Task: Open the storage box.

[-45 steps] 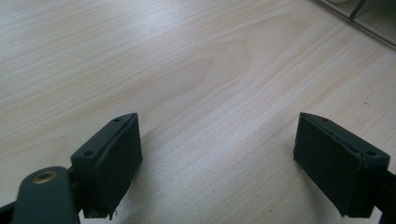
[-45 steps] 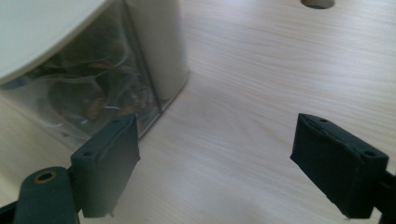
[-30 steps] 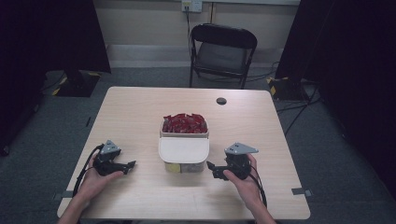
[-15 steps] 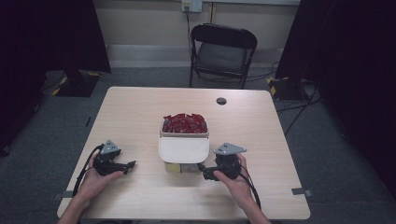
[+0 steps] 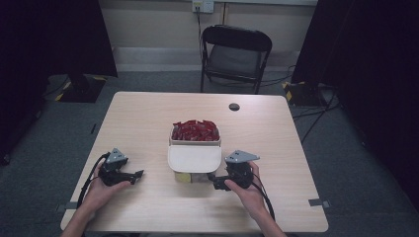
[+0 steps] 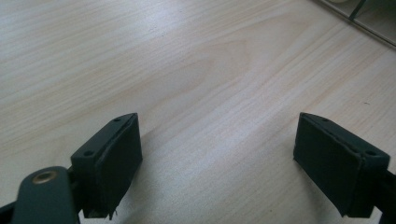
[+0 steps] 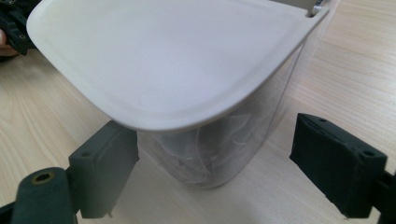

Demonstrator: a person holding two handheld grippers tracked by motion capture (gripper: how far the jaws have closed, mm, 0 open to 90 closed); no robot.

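- Right hand-held gripper (image 5: 216, 181): jaws spread wide, pads pressing on nothing, pointed across the table (image 5: 148, 123) at the near end of the clear plastic container with the flat white lid (image 5: 194, 158).
- Seen along the right hand-held gripper's own jaws: rounded clear wall of the clear plastic container with the flat white lid (image 7: 219, 144) dead ahead and partly between the open jaws, white lid overhanging above them, pale crumpled contents dimly visible through the wall.
- Container standing just beside the right hand-held gripper, toward the other hand; long axis running away from the person, with the open compartment of red wrapped pieces (image 5: 195, 130) at the end farthest from the grippers.
- Left hand-held gripper (image 5: 139, 174): jaws likewise wide apart over bare wood, empty, aimed toward the container's other flank but clearly apart from it.
- Nearer of the two: the right one, by a good margin; left one parked on the table.
- Judged decisive for the coming move: rounded near end wider than it looks, so a straight advance along the jaws' line needed to bring both pads onto the wall below the lid's rim, not onto the lid.
- Risk, as a guess: smooth curved plastic slipping sideways under an off-centre squeeze.
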